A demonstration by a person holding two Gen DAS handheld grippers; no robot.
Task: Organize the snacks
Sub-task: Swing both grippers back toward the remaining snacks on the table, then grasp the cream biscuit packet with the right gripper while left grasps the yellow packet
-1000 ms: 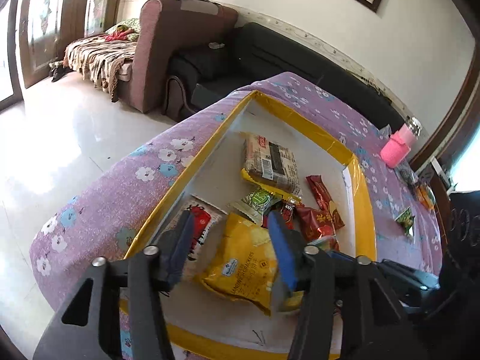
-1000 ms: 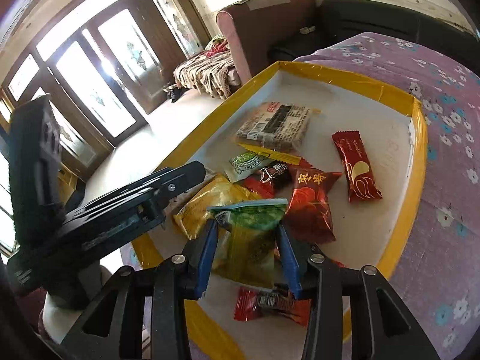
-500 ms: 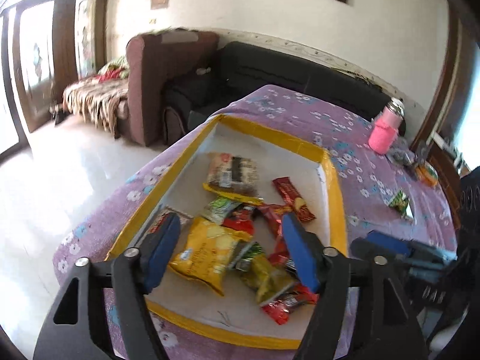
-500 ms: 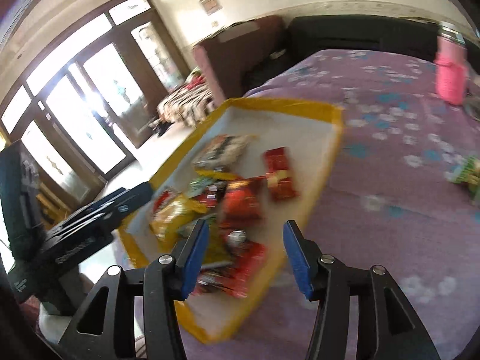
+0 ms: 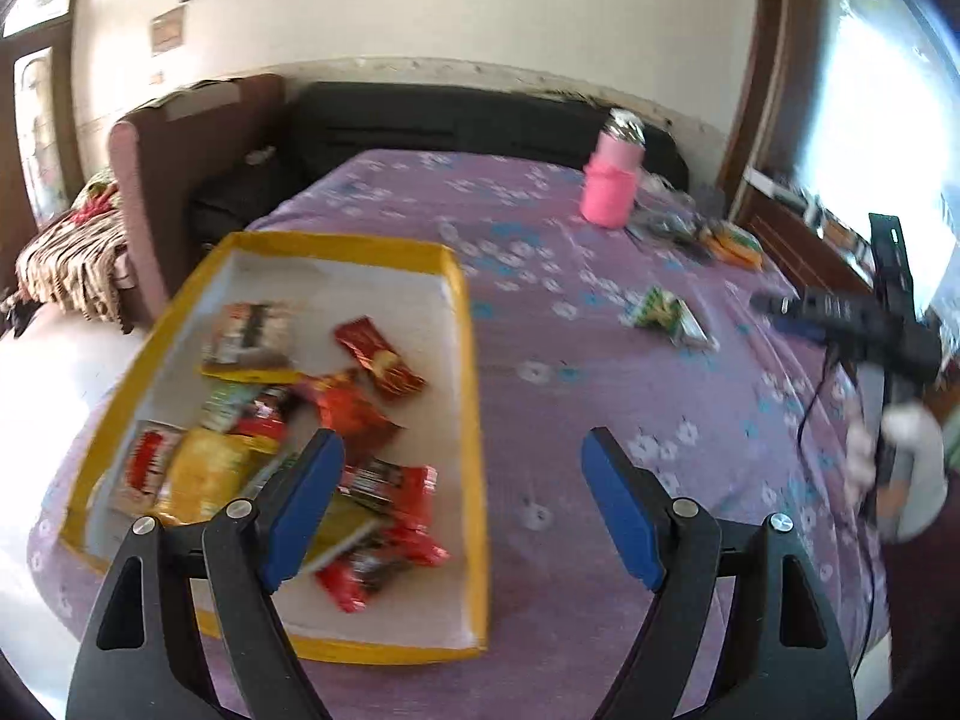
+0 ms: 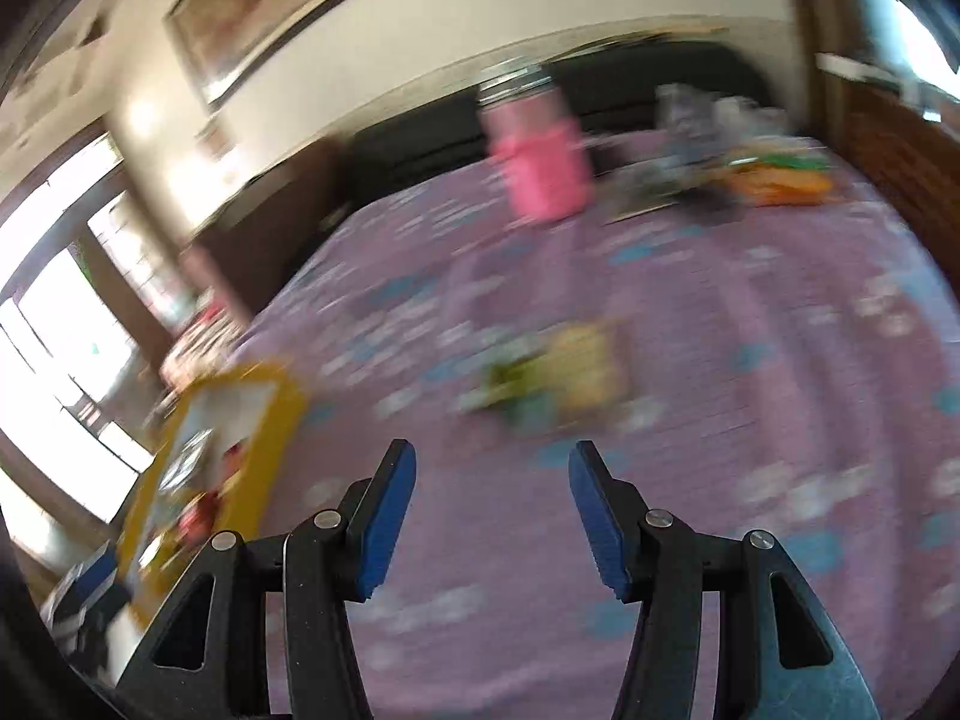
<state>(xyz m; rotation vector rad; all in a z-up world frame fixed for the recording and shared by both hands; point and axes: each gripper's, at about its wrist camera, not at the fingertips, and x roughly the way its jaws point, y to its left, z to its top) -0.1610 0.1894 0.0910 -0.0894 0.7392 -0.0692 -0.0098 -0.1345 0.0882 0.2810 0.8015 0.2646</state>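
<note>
Purple flowered cloth (image 5: 600, 396) covers the table. On it a yellow-rimmed tray (image 5: 471, 396) holds a heap of red, yellow and green snack packets (image 5: 360, 414); one green packet (image 5: 663, 312) lies apart on the cloth. Print is too blurred to read. Left gripper (image 5: 462, 504) and right gripper (image 6: 489, 516) both gape, holding nothing.

Pink bottle (image 5: 609, 189) on purple tablecloth (image 5: 600, 324)
</note>
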